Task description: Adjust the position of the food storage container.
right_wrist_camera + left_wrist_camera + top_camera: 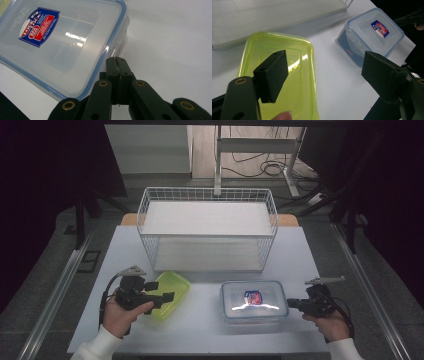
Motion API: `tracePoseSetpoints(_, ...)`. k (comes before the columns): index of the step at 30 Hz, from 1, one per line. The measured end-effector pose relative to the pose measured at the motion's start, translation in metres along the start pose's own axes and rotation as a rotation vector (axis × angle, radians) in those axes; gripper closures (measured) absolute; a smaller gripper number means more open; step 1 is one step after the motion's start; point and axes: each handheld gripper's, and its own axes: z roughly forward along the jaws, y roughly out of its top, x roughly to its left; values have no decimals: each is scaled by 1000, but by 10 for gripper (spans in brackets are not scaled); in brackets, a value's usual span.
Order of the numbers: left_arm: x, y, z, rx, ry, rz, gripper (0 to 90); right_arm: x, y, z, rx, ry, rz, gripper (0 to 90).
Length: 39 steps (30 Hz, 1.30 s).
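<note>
the green container [279,75] is translucent plastic, smooth and glossy, with bright glare streaks. the clear box [62,47] is transparent plastic under a frosted lid with a blue seal rim and a glossy printed paper label [37,26]. the basket [207,195] is white-coated metal wire. the table [210,330] is matt white. the left gripper [324,75] pads are matt black, slightly rough.

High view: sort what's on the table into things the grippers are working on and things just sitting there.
In hand:
- green lid, under the open left gripper
- clear box with blue-rimmed lid, with the shut right gripper at its right edge

Lying about:
- white wire basket at the back of the table
</note>
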Motion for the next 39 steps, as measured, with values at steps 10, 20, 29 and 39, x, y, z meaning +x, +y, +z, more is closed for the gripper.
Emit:
tracePoseSetpoints(10, 0, -2, -1, -4, 2, -4, 212, 1, 4, -3, -27, 7, -3, 893)
tracePoseSetpoints(20, -9, 3, 6, -12, -9, -1, 193, -2, 10, -15, -128, 63, 7, 799)
tracePoseSetpoints(29, -21, 4, 11, -21, -72, -52, 145, 0, 12, -15, -183, 117, 24, 402)
tracePoseSetpoints(39, -35, -1, 30, 14, -128, -38, 140, 0, 13, -16, -217, 141, 30, 307)
